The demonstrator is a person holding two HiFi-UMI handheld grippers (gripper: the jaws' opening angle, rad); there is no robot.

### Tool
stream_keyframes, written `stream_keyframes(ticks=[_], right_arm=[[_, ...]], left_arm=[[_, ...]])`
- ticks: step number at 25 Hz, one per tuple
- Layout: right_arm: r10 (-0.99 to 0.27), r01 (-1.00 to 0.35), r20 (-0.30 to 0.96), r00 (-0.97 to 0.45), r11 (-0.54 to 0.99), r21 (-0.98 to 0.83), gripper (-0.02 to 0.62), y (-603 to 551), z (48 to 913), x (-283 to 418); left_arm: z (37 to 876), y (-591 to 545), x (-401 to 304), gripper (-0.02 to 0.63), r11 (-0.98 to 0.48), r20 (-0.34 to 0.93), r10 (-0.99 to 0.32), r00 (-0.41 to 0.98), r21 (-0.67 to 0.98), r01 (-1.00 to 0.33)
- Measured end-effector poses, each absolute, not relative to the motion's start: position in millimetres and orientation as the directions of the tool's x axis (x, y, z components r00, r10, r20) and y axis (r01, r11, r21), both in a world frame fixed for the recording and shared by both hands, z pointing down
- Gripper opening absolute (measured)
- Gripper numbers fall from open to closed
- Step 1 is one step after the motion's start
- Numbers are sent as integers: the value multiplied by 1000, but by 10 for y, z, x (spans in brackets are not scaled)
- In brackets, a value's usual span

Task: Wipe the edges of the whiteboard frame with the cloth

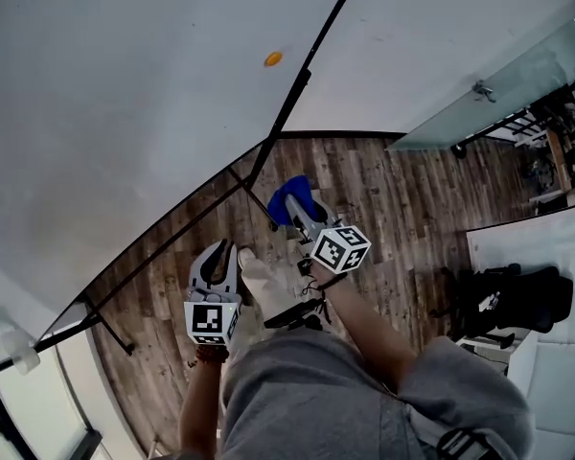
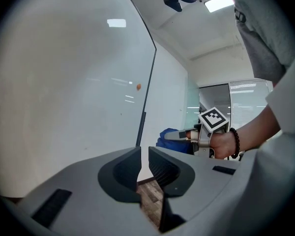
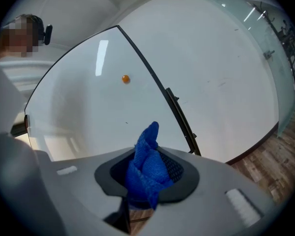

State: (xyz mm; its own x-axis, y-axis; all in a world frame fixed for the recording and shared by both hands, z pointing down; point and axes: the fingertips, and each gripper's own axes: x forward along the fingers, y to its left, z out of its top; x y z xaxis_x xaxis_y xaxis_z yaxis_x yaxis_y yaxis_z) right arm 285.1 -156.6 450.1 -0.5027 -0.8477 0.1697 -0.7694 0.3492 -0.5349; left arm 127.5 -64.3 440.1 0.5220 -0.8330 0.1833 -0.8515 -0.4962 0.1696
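Faces black-framed whiteboard point(image 1: 125, 94) above wood-plank floor point(image 1: 393, 190). Clamps blue cloth point(image 3: 146, 156) in right gripper point(image 3: 147, 171); holds left gripper point(image 2: 143, 166) narrowly parted, empty.

Whiteboard point(image 1: 125, 113): one. Black frame point(image 1: 297, 89) round it: one. Orange dot point(image 1: 273, 59) on board: one. Blue cloth point(image 1: 289, 197): one. Claws: two, left claw point(image 2: 143, 163) and right claw point(image 3: 150, 168). Marker cubes: two, one per claw, left cube point(image 1: 211, 322) and right cube point(image 1: 341, 247). Beaded bracelet point(image 2: 236, 141) seen clearly: one. Frosted glass panel point(image 1: 498, 89) on far wall: one.
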Motion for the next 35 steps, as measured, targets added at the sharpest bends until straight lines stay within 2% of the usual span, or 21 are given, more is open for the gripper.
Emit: stream_keyframes(ticks=[10, 17, 28, 35], right_arm=[[-870, -756, 171, -463, 286, -589, 104, -2649, 5032, 3443], [-894, -748, 162, -418, 237, -621, 104, -3224, 5404, 3732], [-946, -637, 220, -237, -20, -771, 104, -3609, 5993, 3706], [-951, -584, 259, -170, -114, -803, 109, -3633, 6321, 3644]], left_arm=[[4546, -1505, 1711, 52, -530, 312, -792, 524, 74, -845], [4460, -2036, 1932, 52, -516, 262, -818, 512, 57, -855], [4564, -2313, 1908, 52, -535, 307, -794, 525, 57, -843], [4566, -2304, 1798, 52, -552, 312, -783, 538, 50, -832]])
